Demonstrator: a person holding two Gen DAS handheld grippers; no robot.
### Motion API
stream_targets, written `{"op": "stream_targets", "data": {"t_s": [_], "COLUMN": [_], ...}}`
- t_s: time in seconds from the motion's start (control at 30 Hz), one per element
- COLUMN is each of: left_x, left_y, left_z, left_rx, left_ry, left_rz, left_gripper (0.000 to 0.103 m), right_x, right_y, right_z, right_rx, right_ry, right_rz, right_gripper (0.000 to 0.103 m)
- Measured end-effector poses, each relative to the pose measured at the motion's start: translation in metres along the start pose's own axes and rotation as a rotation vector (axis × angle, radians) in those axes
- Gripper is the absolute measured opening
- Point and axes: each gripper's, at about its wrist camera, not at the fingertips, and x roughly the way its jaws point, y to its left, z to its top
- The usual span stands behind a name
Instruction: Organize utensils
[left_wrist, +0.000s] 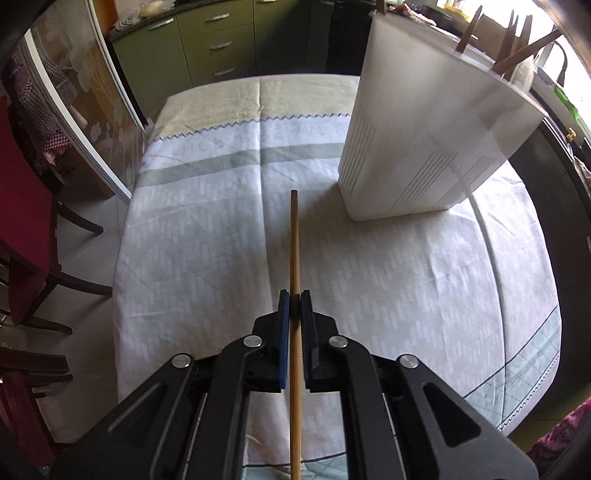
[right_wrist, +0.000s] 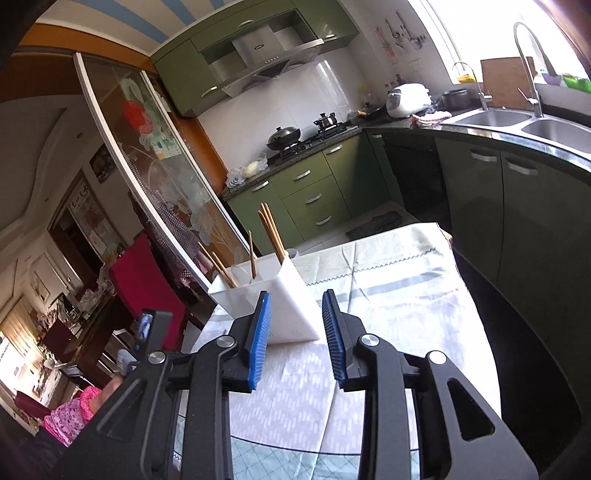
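Note:
My left gripper (left_wrist: 294, 295) is shut on a single wooden chopstick (left_wrist: 294, 243), which points forward above the cloth-covered table (left_wrist: 207, 236). A white utensil holder (left_wrist: 424, 122) stands ahead to the right, with several chopsticks (left_wrist: 517, 40) sticking out of its top. My right gripper (right_wrist: 295, 299) is open and empty, raised above the table, with the same white holder (right_wrist: 280, 295) just beyond its fingertips. Several chopsticks (right_wrist: 271, 230) stand in the holder's compartments.
A red-seated chair (left_wrist: 26, 229) stands left of the table. Green kitchen cabinets (left_wrist: 207, 40) lie beyond the far edge. A dark counter with a steel sink (right_wrist: 517, 122) runs along the right. A glass sliding door (right_wrist: 155, 177) is at the left.

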Motion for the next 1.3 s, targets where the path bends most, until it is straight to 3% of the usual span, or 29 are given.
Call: {"op": "stream_targets", "data": {"t_s": [0.17,0.3,0.5,0.67,0.8,1.03,1.2,1.3], "left_x": [-0.051,-0.089,-0.138,-0.178,-0.203,-0.248,-0.255,-0.241], "left_y": [-0.001,-0.006,-0.013,-0.020,-0.021,-0.034,-0.046,-0.053], "left_z": [-0.011,-0.019,-0.019,-0.003,0.024,0.074,0.104,0.117], "left_rx": [0.011,0.013,0.019,0.027,0.009,0.010,0.011,0.013], "left_ry": [-0.127,-0.236,-0.341,-0.427,-0.447,-0.538,-0.600,-0.588], "left_rz": [-0.006,-0.011,-0.043,-0.052,-0.098,-0.089,-0.089,-0.081], "left_gripper": [0.006,0.006,0.006,0.006,0.006,0.006,0.006,0.006], "right_x": [0.018,0.044,0.085,0.102,0.102,0.106,0.107,0.107], "right_y": [-0.022,-0.031,-0.055,-0.074,-0.085,-0.085,-0.084,-0.084], "right_z": [-0.046,-0.078,-0.117,-0.130,-0.128,-0.124,-0.125,-0.125], "right_rx": [0.044,0.008,0.075,0.149,0.213,0.242,0.241,0.241], "right_ry": [0.035,0.018,0.075,0.114,0.108,0.122,0.130,0.137], "right_rz": [-0.029,-0.144,-0.119,-0.082,-0.054,-0.037,-0.035,-0.036], "right_gripper": [0.037,0.042,0.043,0.044,0.044,0.048,0.048,0.049]}}
